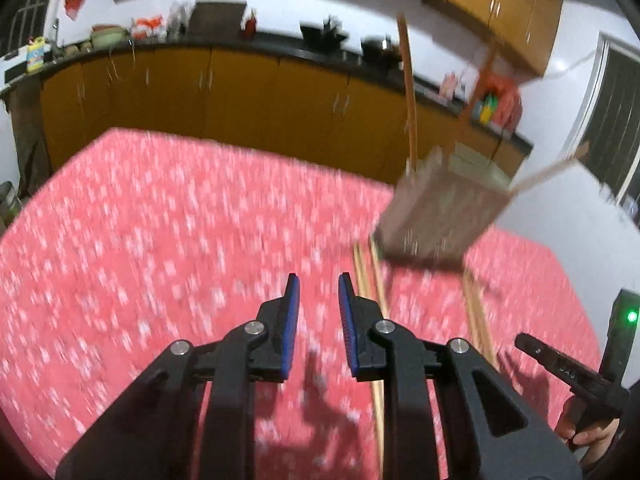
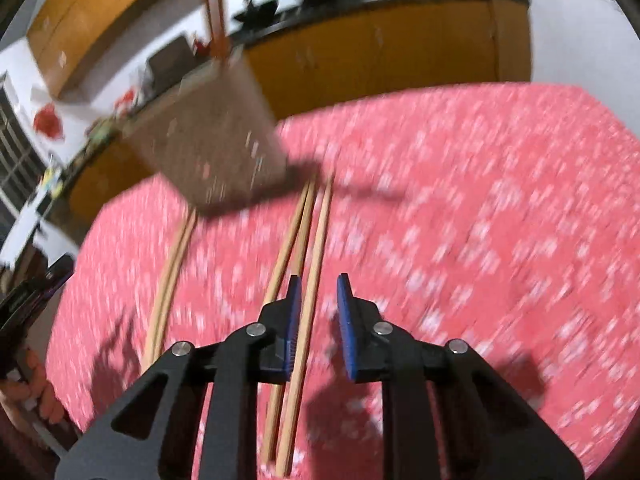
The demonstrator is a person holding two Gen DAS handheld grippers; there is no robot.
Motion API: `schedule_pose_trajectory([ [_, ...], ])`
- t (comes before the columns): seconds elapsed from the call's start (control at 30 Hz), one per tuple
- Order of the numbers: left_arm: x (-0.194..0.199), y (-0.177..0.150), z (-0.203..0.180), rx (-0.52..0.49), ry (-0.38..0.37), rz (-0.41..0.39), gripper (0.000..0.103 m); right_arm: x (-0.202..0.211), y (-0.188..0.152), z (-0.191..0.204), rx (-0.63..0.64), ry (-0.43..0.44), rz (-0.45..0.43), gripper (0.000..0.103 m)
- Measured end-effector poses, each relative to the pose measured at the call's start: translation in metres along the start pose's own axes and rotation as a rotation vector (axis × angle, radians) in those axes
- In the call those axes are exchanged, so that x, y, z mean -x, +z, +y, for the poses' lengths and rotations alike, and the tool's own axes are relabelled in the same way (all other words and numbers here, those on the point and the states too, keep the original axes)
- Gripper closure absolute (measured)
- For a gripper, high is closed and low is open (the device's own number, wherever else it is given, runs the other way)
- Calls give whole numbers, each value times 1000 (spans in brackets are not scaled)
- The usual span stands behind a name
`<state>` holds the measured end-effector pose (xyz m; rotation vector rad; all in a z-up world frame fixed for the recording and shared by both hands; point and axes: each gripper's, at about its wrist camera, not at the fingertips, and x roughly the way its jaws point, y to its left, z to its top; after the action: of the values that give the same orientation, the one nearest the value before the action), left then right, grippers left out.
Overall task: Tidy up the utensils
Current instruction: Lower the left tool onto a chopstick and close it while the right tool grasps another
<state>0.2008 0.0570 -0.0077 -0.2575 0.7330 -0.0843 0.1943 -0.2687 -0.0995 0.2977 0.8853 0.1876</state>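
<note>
A brown square utensil holder [image 1: 440, 208] [image 2: 212, 140] stands on the red patterned tablecloth [image 1: 160, 220], with a few chopsticks [image 1: 410, 92] sticking up out of it. Several loose wooden chopsticks [image 2: 304, 232] lie on the cloth in front of it, and a separate pair [image 2: 172, 272] lies to their left. My right gripper [image 2: 319, 282] hovers low over the loose ones. One chopstick runs under the gap beside its left pad, and the pads do not press on it. My left gripper [image 1: 319, 282] is open over bare cloth, with chopsticks [image 1: 372, 272] just to its right. Both views are motion-blurred.
Yellow cabinets under a dark cluttered counter [image 1: 240, 92] run behind the table. The other handheld gripper and a hand show at the right edge [image 1: 568, 376] of the left wrist view. In the right wrist view they sit at the left edge [image 2: 28, 304]. Tablecloth stretches right of the chopsticks [image 2: 480, 220].
</note>
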Motion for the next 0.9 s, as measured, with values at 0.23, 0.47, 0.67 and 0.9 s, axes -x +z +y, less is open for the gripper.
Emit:
schedule_pose_trajectory([
  [0.23, -16, -31, -11, -48, -18, 97, 82, -14, -13, 11, 52, -40, 38, 87],
  [0.47, -25, -46, -22, -85, -55, 143, 82, -19, 1, 4, 74, -155, 9, 96],
  [0.67, -33, -54, -31, -105, -89, 187, 82, -22, 14, -18, -9, -175, -11, 96],
  [0.9, -42, -60, -40, -141, -86, 216, 84, -23, 14, -16, 11, -183, -18, 96],
])
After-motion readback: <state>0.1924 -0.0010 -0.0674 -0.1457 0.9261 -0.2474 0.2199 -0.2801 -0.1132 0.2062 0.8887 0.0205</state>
